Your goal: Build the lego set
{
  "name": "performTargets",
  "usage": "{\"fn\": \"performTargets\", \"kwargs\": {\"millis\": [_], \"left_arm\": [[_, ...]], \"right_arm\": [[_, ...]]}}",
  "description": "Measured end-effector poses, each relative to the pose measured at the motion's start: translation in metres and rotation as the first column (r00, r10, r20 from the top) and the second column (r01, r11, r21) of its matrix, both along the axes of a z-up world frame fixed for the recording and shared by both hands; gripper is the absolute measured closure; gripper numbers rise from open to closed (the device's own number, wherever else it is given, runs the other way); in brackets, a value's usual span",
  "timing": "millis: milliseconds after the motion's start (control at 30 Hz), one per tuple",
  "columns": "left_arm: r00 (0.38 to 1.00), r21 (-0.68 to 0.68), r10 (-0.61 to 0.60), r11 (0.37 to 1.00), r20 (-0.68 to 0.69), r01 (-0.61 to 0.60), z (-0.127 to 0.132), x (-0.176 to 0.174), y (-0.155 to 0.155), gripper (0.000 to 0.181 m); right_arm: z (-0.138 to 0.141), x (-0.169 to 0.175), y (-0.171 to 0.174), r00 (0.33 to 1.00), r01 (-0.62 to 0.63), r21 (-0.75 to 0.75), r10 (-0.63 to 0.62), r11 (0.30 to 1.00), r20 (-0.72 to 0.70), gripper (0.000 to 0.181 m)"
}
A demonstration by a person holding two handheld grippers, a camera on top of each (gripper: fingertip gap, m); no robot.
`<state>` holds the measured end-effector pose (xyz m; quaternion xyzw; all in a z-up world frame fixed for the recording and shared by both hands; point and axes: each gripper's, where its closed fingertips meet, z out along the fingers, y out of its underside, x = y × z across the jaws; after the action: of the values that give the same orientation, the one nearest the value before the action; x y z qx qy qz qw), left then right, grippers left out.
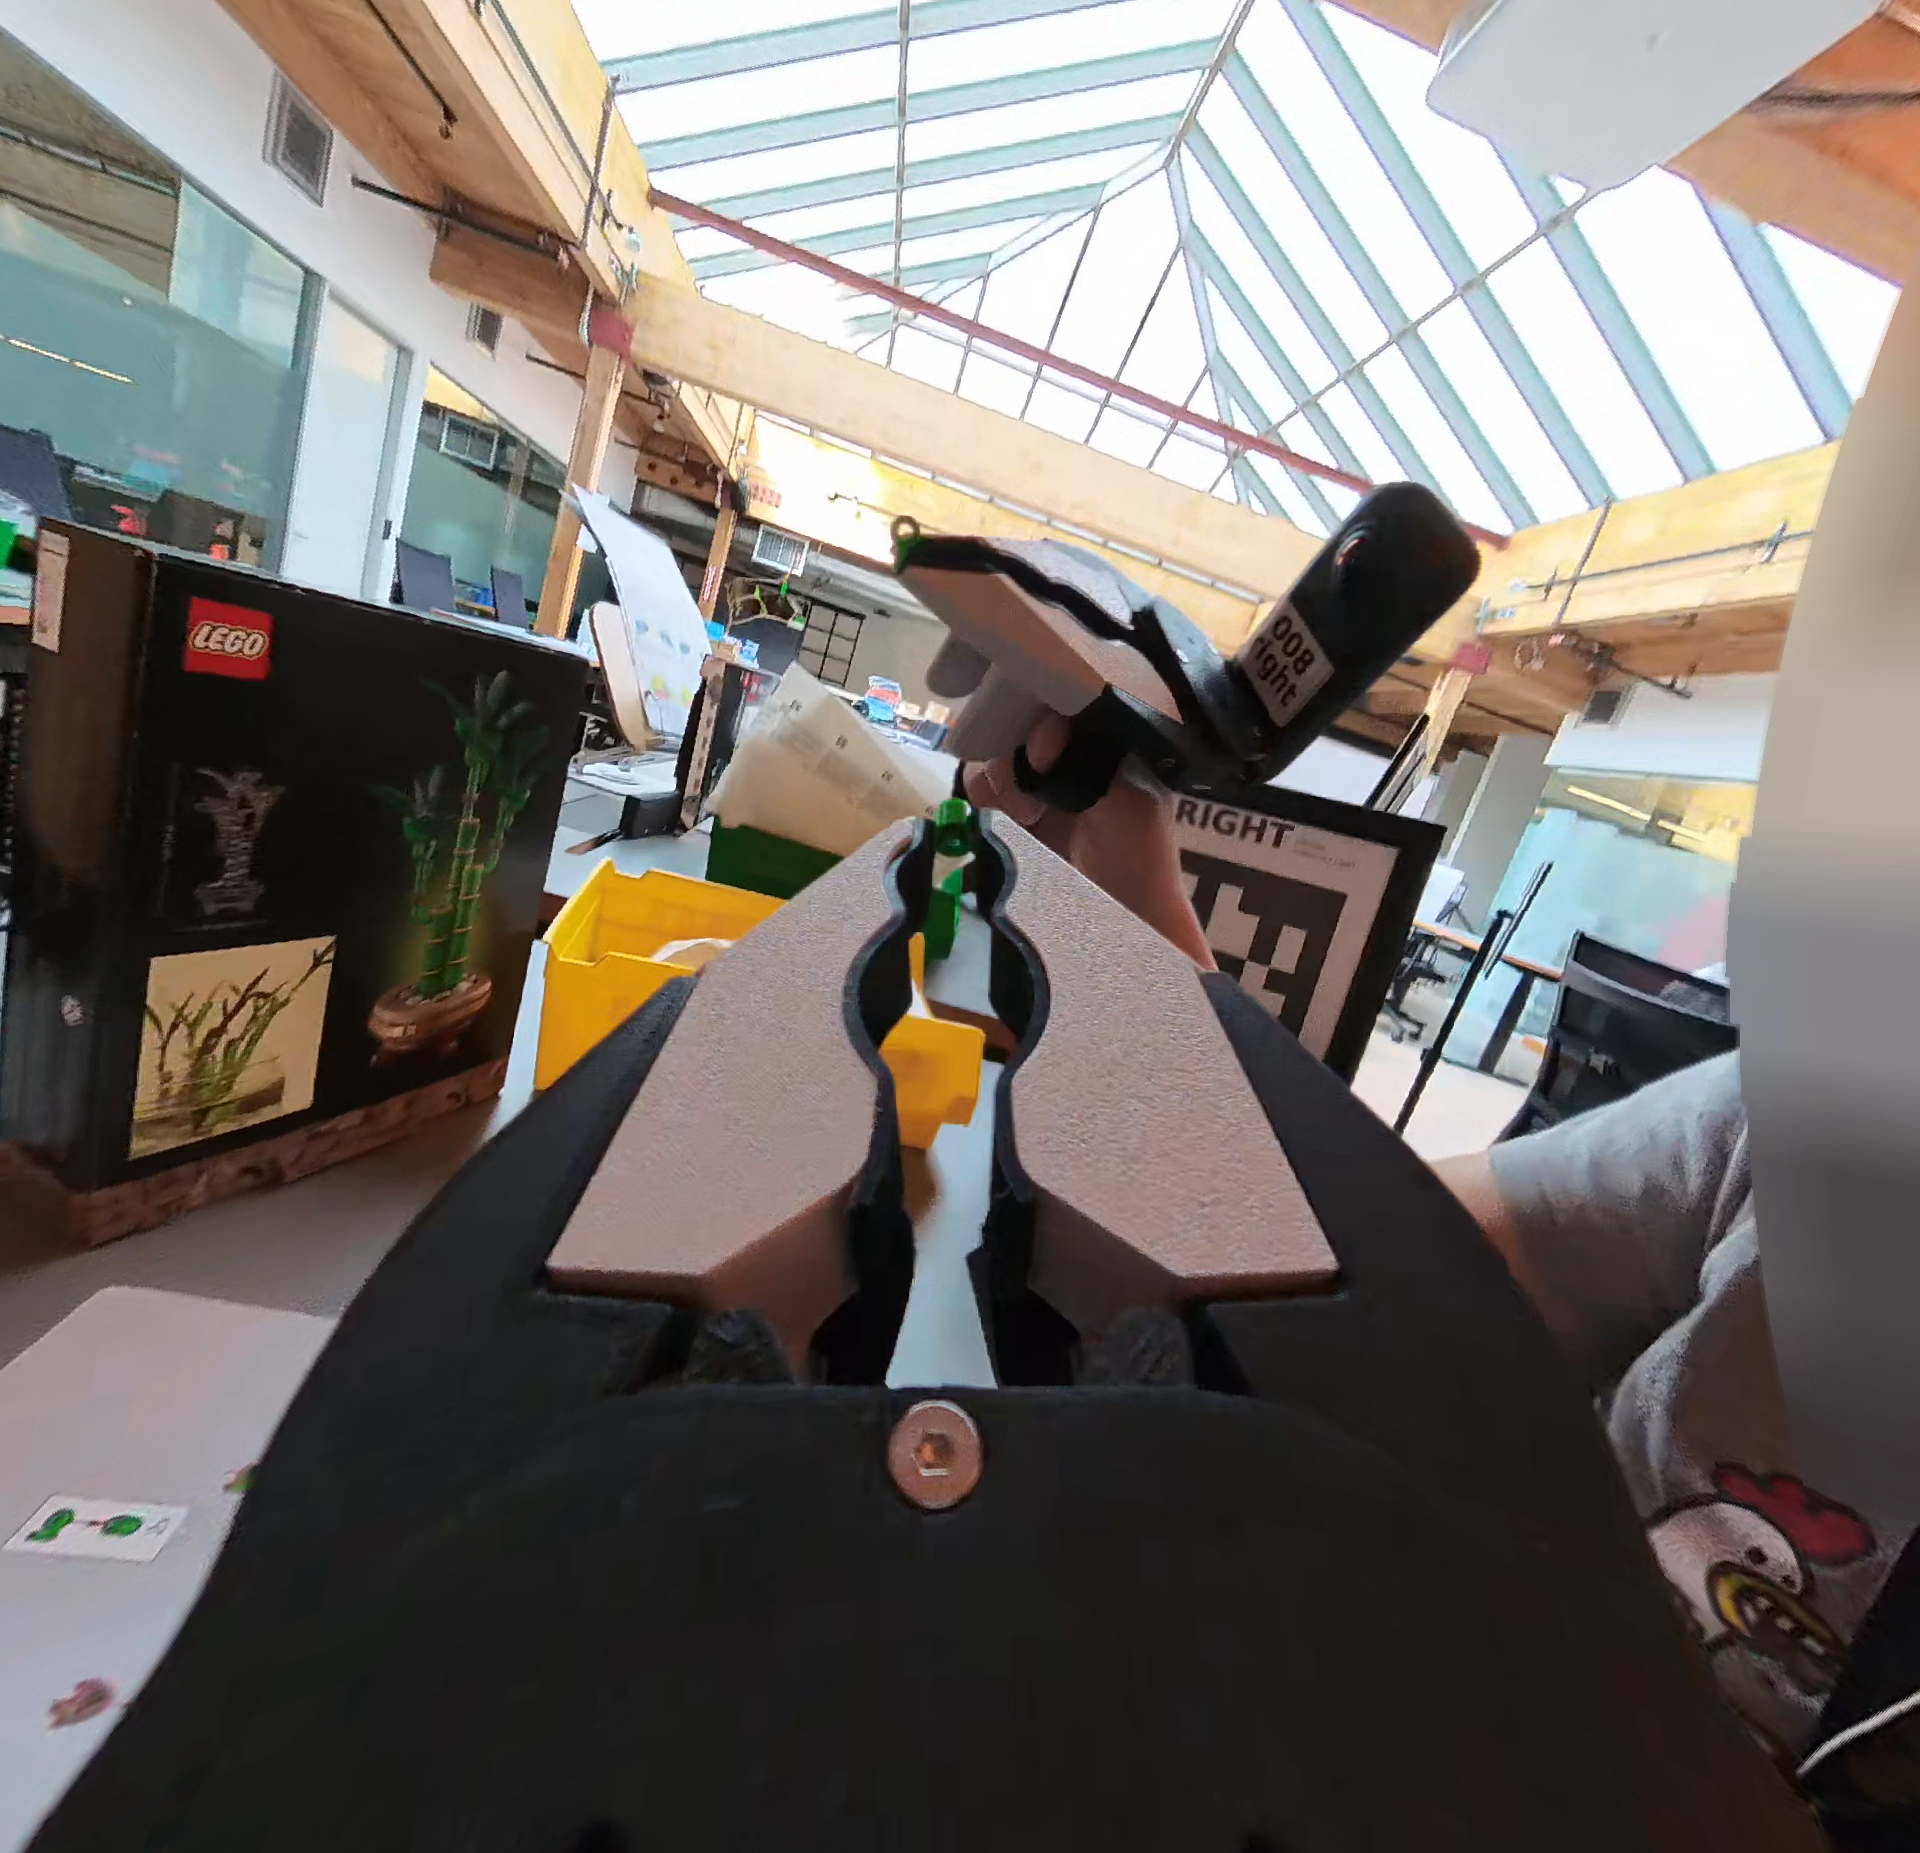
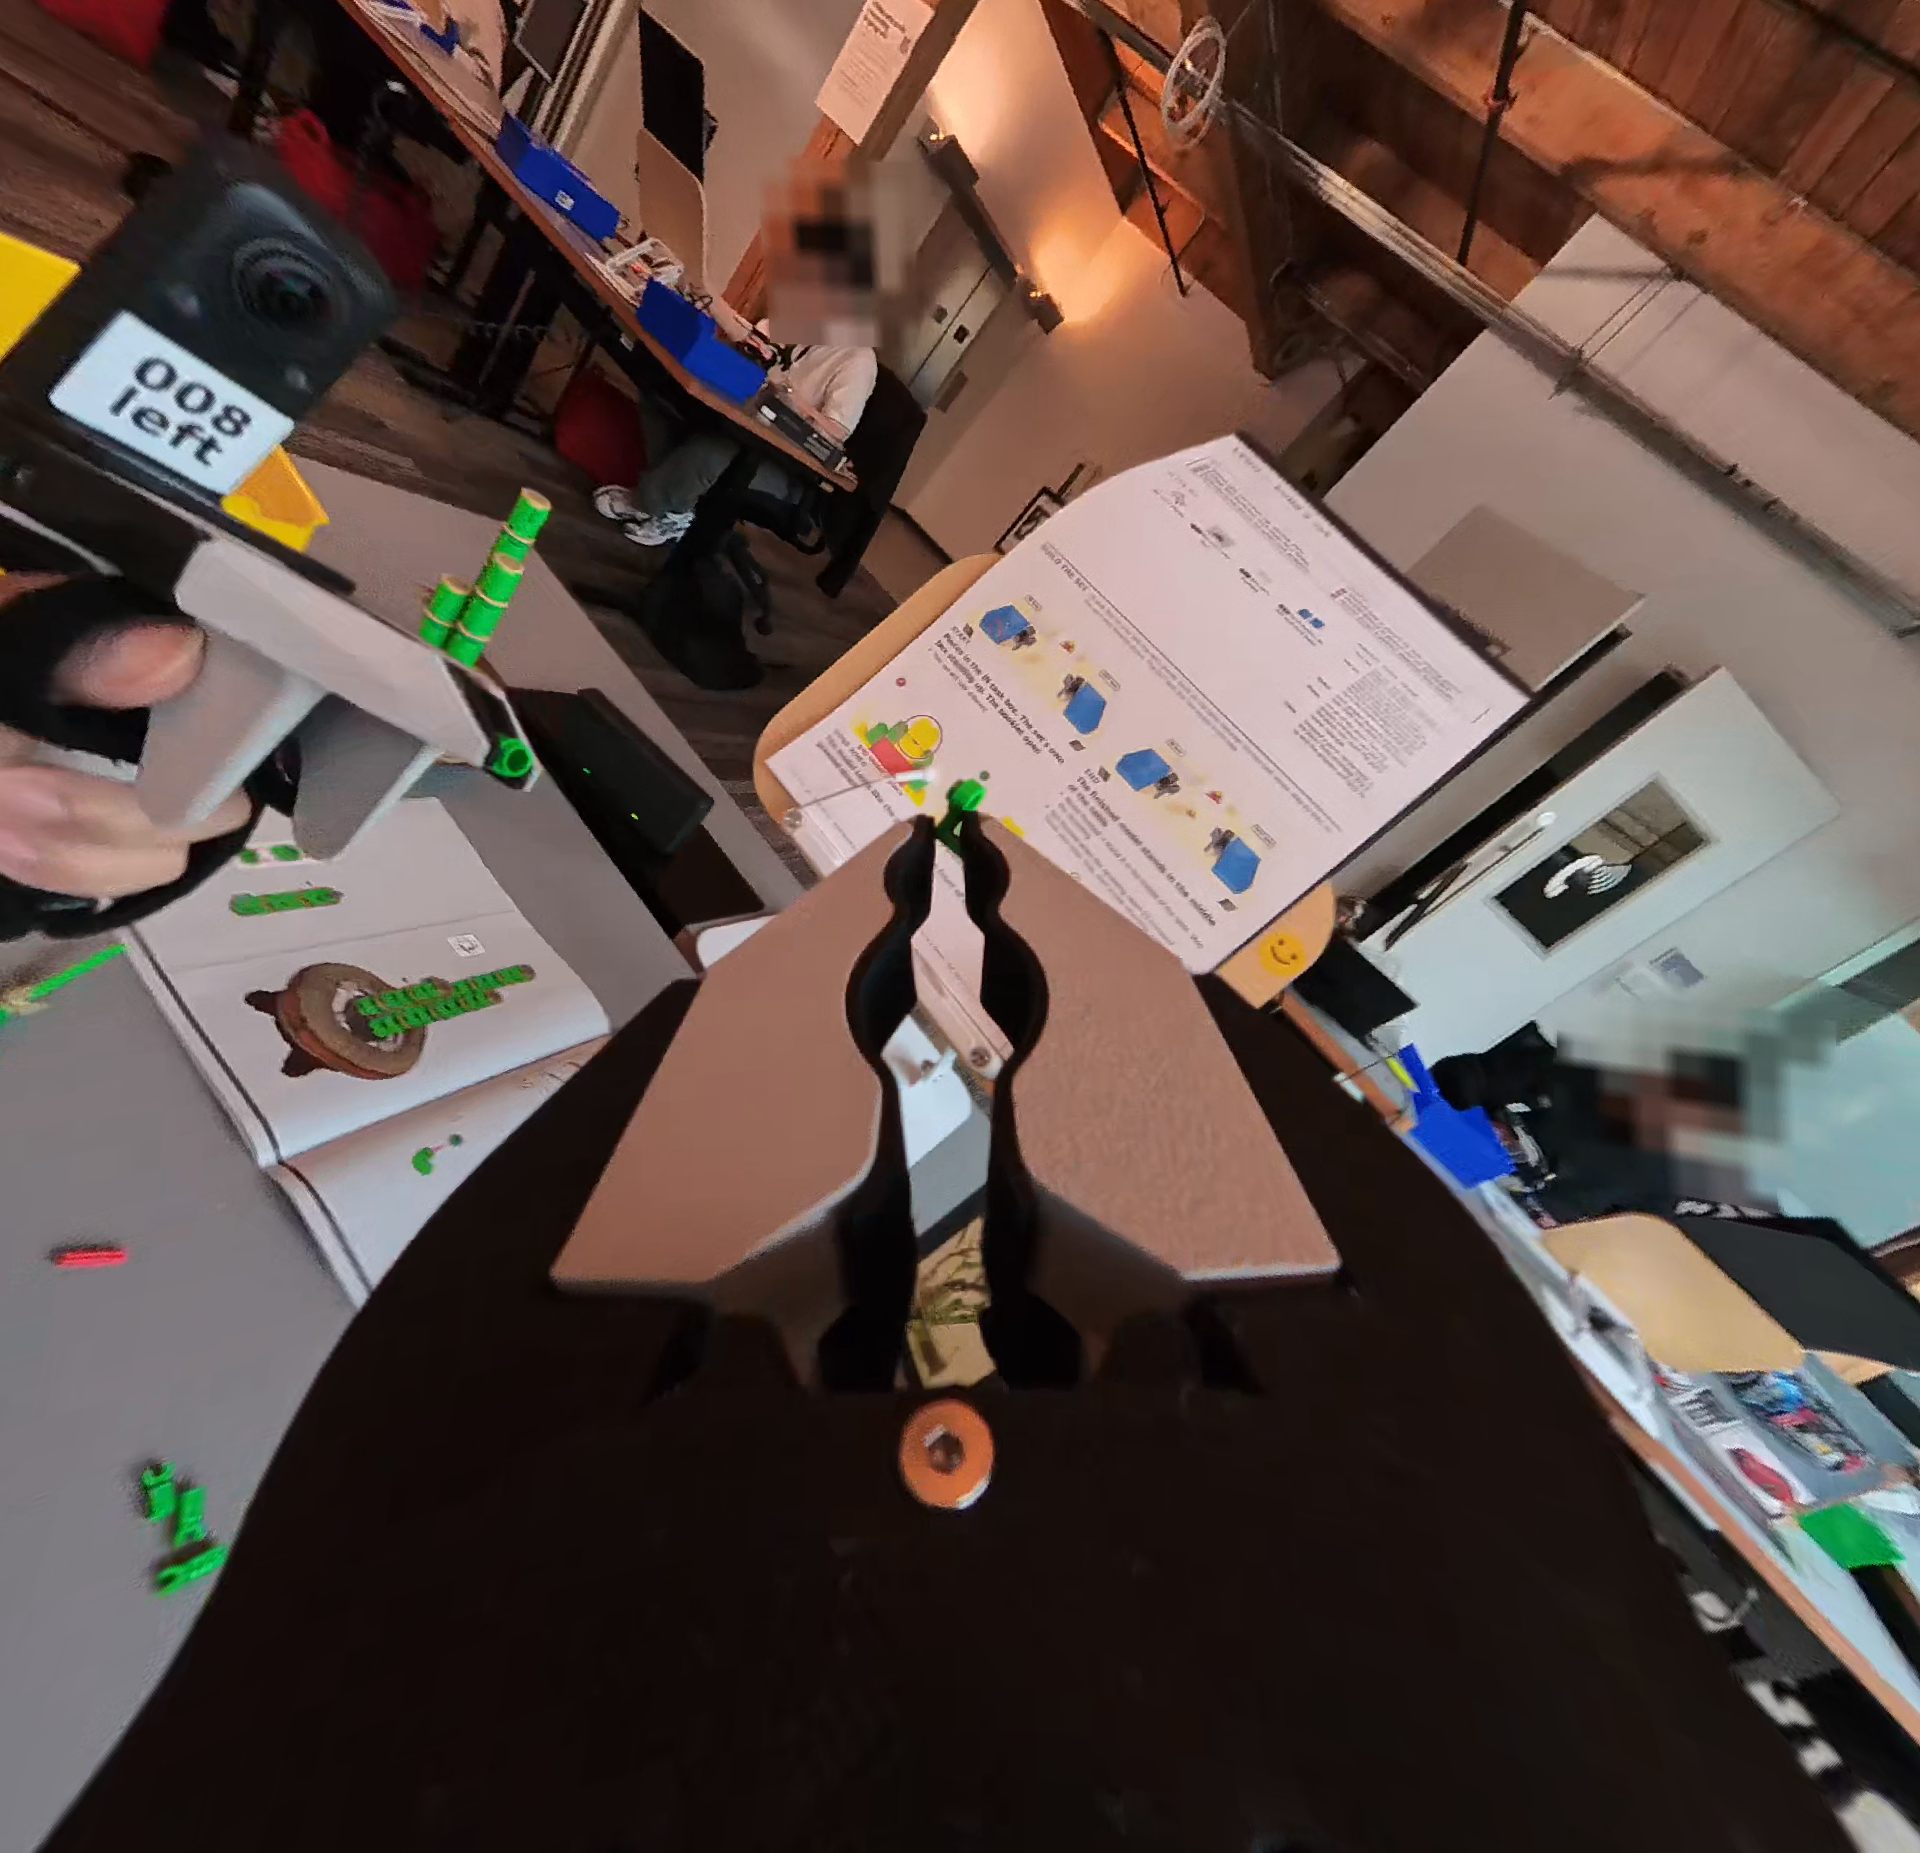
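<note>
My left gripper [image 1: 948, 835] is shut on a small green round Lego piece [image 1: 948, 829], pinched at the fingertips and held up above the table. It also shows in the right wrist view [image 2: 509, 759], with that round piece [image 2: 511, 757] at its tip. My right gripper [image 2: 943, 829] is shut on a tiny green piece [image 2: 966, 801] at its tips. It shows in the left wrist view [image 1: 906, 548], raised above and beyond my left one. The two grippers are apart. Built green bamboo stalks [image 2: 488, 588] stand on the table behind the left gripper.
An open instruction booklet [image 2: 364, 1003] lies on the grey table [image 2: 104, 1128]. Loose green pieces [image 2: 182, 1523] and a red piece [image 2: 88, 1256] lie near it. The Lego box [image 1: 281, 868], a yellow bin [image 1: 644, 941] and a green bin [image 1: 769, 858] stand at the back. Tip to tip, the grippers are about 9 cm apart.
</note>
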<state>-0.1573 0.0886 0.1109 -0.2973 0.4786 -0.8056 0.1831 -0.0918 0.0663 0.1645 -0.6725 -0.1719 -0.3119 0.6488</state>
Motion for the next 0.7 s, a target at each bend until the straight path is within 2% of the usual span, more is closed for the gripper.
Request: {"fn": "performTargets", "kwargs": {"millis": [100, 167, 233, 400, 700], "left_arm": [[1.000, -0.024, 0.014, 1.000, 0.007, -0.014, 0.003, -0.001, 0.003, 0.176], [0.999, -0.012, 0.044, 0.999, 0.007, -0.044, 0.002, 0.000, 0.005, 0.176], [0.998, -0.006, 0.067, 0.998, 0.010, -0.067, 0.003, 0.002, 0.007, 0.176], [0.994, -0.009, 0.101, 0.995, 0.030, -0.101, 0.007, 0.001, 0.009, 0.176], [0.992, 0.009, 0.115, 0.993, 0.046, -0.115, 0.012, -0.001, 0.005, 0.176]], "right_arm": [[-0.006, 0.001, 0.003, 0.997, -0.010, 0.001, 0.010, 1.000, -0.078, 0.176], [-0.010, -0.005, 0.007, 0.992, -0.083, 0.034, 0.085, 0.996, -0.091, 0.177], [-0.019, -0.002, 0.012, 0.985, -0.102, -0.009, 0.100, 0.995, -0.140, 0.177], [-0.026, -0.003, 0.021, 0.985, -0.123, -0.013, 0.121, 0.992, -0.126, 0.177], [-0.017, -0.024, 0.033, 0.986, -0.155, 0.058, 0.158, 0.986, -0.060, 0.177]]}}
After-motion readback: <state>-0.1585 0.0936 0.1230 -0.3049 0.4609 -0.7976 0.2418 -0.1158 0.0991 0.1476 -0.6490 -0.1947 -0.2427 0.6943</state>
